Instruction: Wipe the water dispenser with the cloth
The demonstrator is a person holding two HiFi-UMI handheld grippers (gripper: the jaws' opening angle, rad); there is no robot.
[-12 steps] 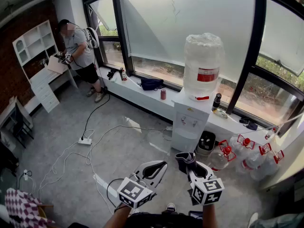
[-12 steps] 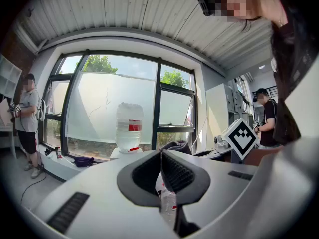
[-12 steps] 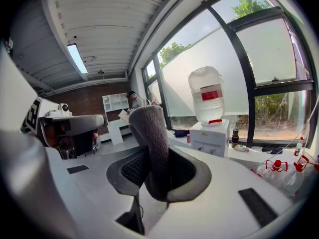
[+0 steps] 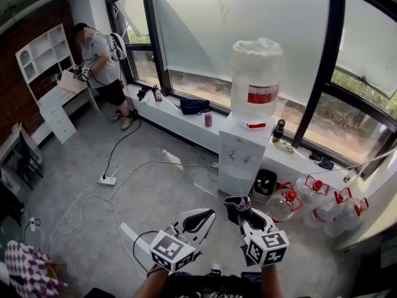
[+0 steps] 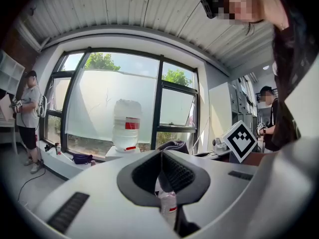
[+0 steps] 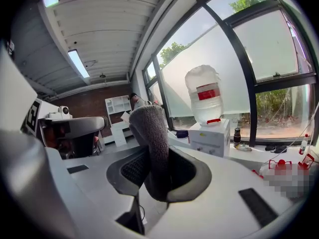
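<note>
Water dispenser (image 4: 238, 157) (head view): white, against the window ledge (image 4: 180, 120) with a large bottle (image 4: 255, 79) on top; well apart from both grippers.
Cloth (image 4: 234, 202) (head view): dark, bunched at the tip of the right gripper (image 4: 243, 211), beside the left gripper (image 4: 209, 216).
Left fingers (image 5: 185, 174) (left gripper view): closed together at the tips, nothing held.
Right fingers (image 6: 193, 176) (right gripper view): clamped on the cloth, which stands up between them; the dispenser is beyond, to the right.
</note>
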